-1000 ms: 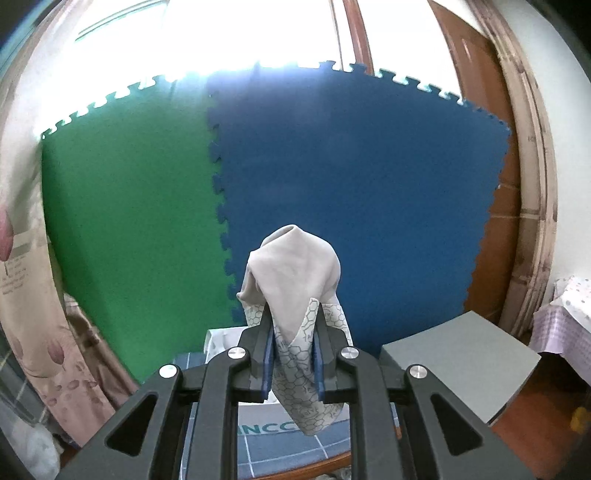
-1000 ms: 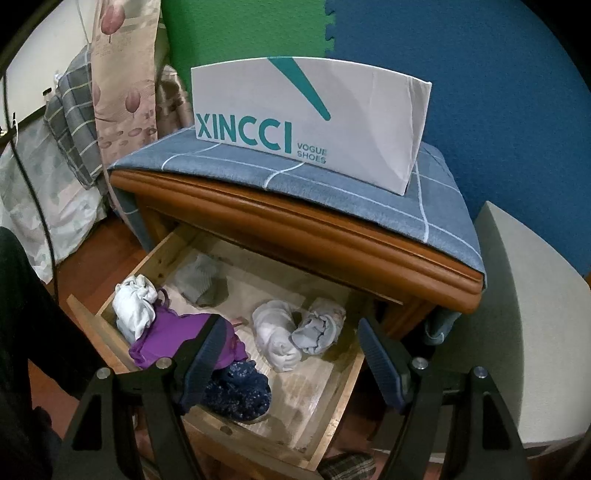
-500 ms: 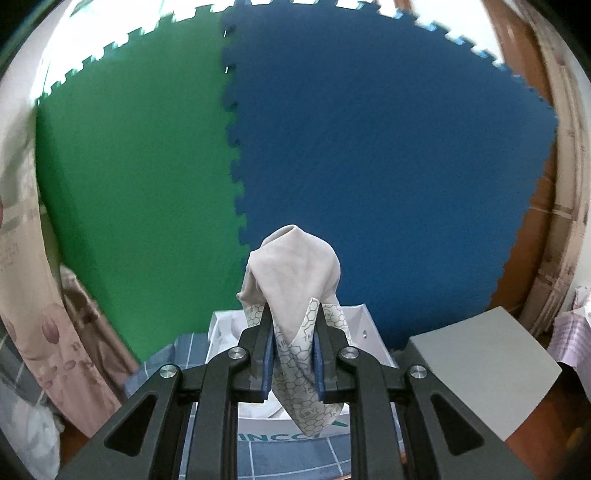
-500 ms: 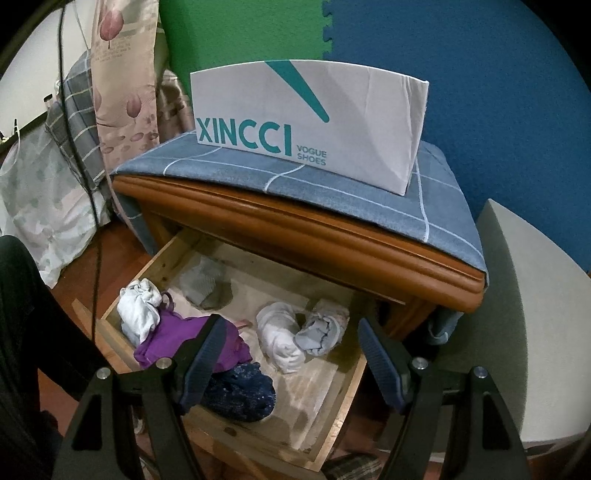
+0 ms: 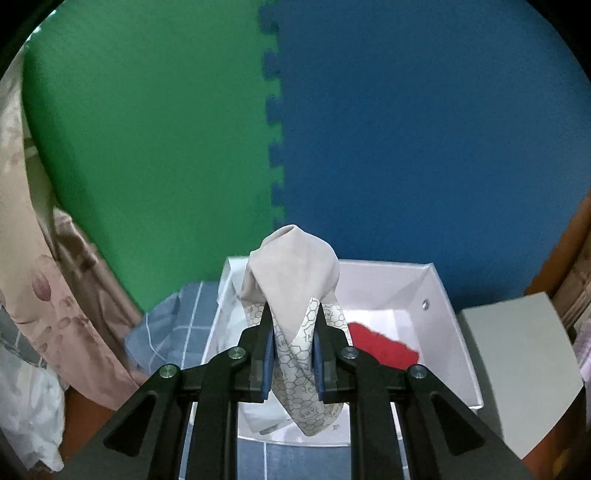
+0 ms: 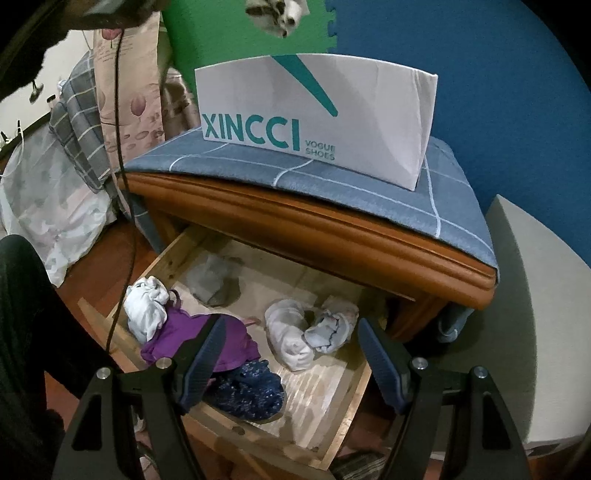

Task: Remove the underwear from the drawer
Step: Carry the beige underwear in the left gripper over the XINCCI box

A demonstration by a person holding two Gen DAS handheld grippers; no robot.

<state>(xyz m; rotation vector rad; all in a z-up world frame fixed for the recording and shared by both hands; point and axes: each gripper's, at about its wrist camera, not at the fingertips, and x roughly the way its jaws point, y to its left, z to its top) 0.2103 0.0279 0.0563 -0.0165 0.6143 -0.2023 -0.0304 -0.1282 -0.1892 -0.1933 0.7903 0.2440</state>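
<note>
My left gripper [image 5: 293, 325] is shut on beige underwear [image 5: 291, 266] with a hexagon-print lining, held above the open white shoe box [image 5: 443, 306]; a red garment [image 5: 384, 349] lies inside. In the right wrist view that underwear [image 6: 279, 13] hangs at the top edge above the box [image 6: 317, 110]. My right gripper [image 6: 288, 354] stands open over the pulled-out wooden drawer [image 6: 325, 417]. The drawer holds a purple garment [image 6: 192, 336], a dark blue spotted one [image 6: 247, 391], a white bundle [image 6: 146, 310], a grey piece [image 6: 212, 280] and two pale rolls [image 6: 295, 336].
The box sits on a blue checked cloth [image 6: 332, 188] covering a wooden cabinet [image 6: 295, 221]. Green and blue foam mats [image 5: 332, 129] stand behind. A grey stool [image 6: 535, 314] is on the right, curtains and bedding [image 6: 55, 192] on the left. A black cable [image 6: 122, 147] hangs at left.
The left gripper has carried the underwear forward and down, so the shoe box's inside and the red garment came into view. The underwear now shows at the top of the right wrist view. Right gripper kept still.
</note>
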